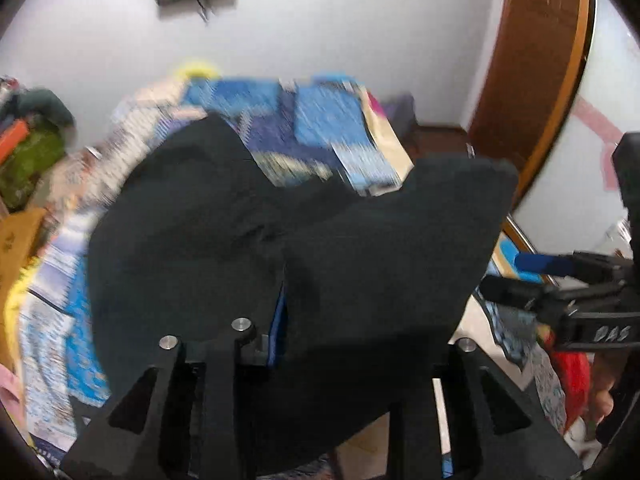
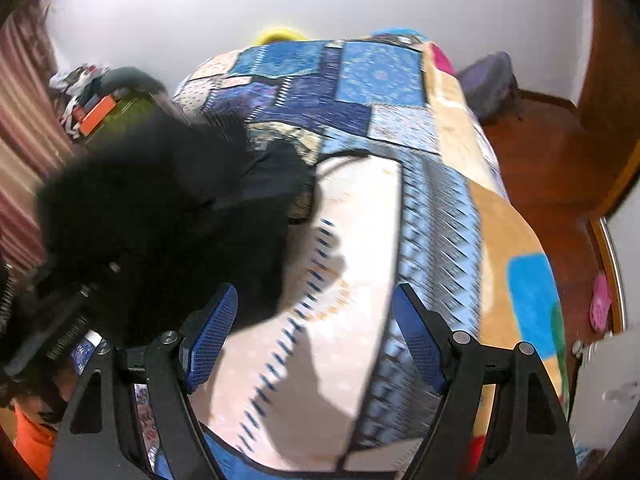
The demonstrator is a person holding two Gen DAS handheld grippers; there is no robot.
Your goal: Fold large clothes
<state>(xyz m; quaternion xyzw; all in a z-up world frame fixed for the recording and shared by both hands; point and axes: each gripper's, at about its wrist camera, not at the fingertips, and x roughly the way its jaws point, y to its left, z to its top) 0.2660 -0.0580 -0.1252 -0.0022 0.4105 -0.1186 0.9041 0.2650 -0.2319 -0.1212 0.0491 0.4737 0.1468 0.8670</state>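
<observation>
text: "DAS" | on: right hand-held gripper (image 1: 500, 278) body | other text: none legible

Both views are evenly bright, with the white wall (image 2: 400, 8) glaring at upper left of the right view. Motion blur smears the patterned bedspread (image 1: 328, 128), heaviest in the left view. Fisheye bending curves the edges, corners go black, and soft shadows cross the bedspread's pale centre.

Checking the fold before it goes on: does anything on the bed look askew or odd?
Yes. The black garment is bunched and draped over the left gripper, one flap sticking up unevenly instead of lying flat on the patchwork bedspread. The right gripper is open and holds nothing.
</observation>
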